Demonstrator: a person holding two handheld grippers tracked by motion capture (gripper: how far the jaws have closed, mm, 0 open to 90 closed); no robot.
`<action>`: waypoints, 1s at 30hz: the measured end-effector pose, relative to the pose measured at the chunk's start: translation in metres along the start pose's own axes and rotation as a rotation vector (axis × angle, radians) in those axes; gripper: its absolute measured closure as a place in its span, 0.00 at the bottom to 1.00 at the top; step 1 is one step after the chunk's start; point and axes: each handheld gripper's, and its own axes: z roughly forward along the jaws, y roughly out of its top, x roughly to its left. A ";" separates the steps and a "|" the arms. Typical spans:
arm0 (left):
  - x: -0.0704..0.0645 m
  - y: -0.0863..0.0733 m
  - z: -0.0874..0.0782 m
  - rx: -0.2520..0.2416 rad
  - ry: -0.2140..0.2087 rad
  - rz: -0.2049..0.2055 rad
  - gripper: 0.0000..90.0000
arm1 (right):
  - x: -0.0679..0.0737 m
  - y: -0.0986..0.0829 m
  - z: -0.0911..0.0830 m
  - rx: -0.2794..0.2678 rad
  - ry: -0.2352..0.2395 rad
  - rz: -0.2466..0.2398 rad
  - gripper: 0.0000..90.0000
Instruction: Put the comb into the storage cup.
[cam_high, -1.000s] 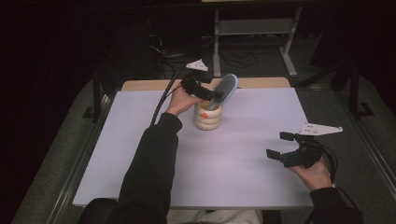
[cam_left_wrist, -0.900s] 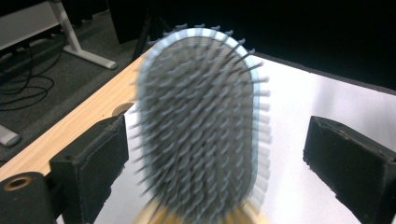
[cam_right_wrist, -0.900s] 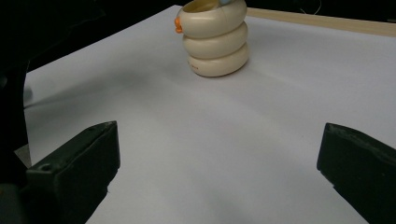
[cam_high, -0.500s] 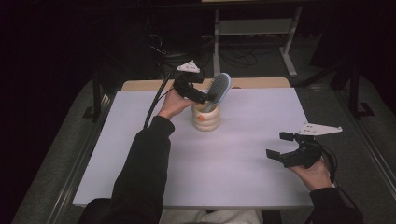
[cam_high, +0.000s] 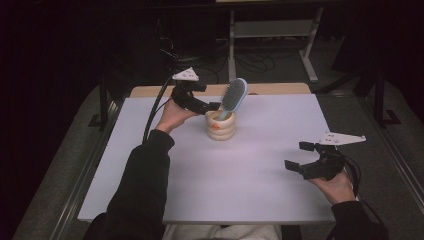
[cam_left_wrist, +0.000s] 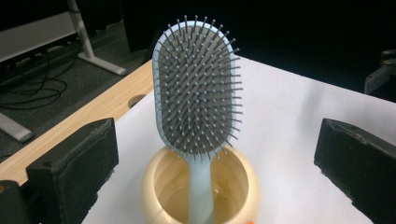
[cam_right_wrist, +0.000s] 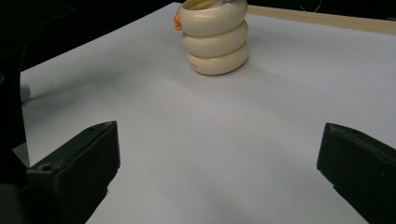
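Released now, the hairbrush (cam_high: 233, 95) stands handle-down in the ribbed cream cup (cam_high: 221, 125) at upper centre; left gripper (cam_high: 212, 106) gapes empty, right gripper (cam_high: 299, 157) too.

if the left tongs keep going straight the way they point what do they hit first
Probably the hairbrush standing handle-down in the cream holder. It sits centred between the open left tongs, close ahead; exact depth is unclear.

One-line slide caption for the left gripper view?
Open left gripper facing a pale blue hairbrush standing handle-down in a cream ribbed cup.
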 end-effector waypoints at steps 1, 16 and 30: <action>-0.001 -0.002 -0.001 0.005 0.003 0.002 0.00 | 0.000 0.000 0.000 0.001 0.000 0.000 0.00; -0.008 -0.024 -0.020 0.005 0.000 -0.002 0.00 | 0.000 0.000 0.001 0.006 -0.004 -0.001 0.00; -0.012 -0.044 -0.050 -0.024 0.036 -0.012 0.00 | 0.000 0.000 0.002 0.014 -0.009 -0.002 0.00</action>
